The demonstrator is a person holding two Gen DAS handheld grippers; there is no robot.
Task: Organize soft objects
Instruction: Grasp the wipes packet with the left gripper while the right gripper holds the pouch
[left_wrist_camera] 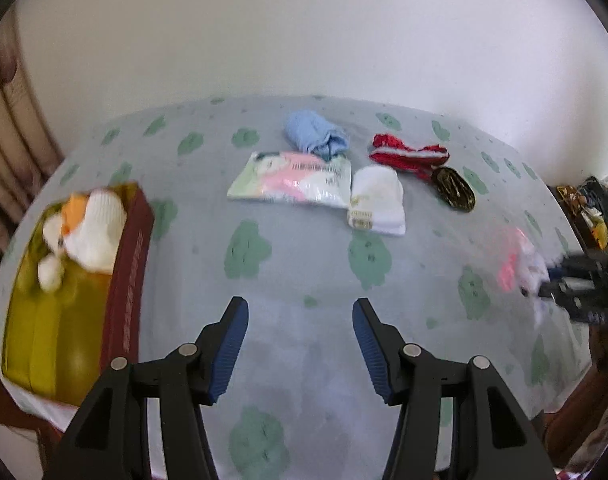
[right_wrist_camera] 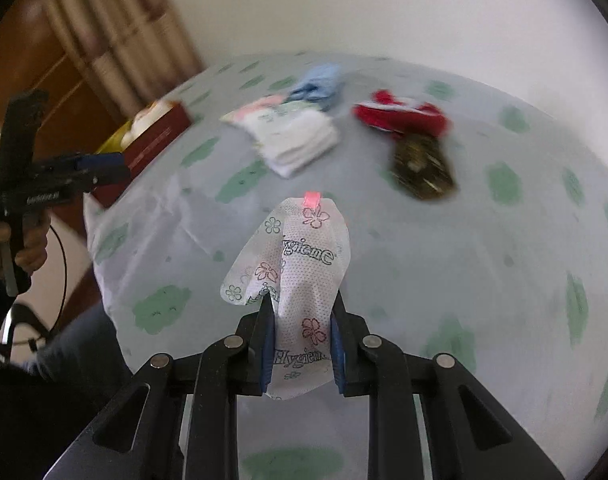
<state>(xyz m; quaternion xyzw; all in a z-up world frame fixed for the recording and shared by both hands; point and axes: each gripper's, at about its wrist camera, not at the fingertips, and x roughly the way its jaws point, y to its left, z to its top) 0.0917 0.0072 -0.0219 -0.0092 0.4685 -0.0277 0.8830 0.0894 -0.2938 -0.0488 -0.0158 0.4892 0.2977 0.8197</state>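
Packet (right_wrist_camera: 292, 280), light and floppy, hangs pinched near its lower end in the right tool (right_wrist_camera: 300, 344); the left tool (left_wrist_camera: 300, 344) is spread, empty, above the bench (left_wrist_camera: 304, 248).

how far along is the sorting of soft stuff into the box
Early on. Done: white and orange soft items already sit in the red-sided box with yellow lining. In hand: the right gripper is shut on a white floral-print Hygiene pouch; the left gripper is open and empty. Left on the green-patterned bedsheet: light blue cloth, red knit piece, white folded socks, flat pink-and-white packet, dark gold-patterned item.
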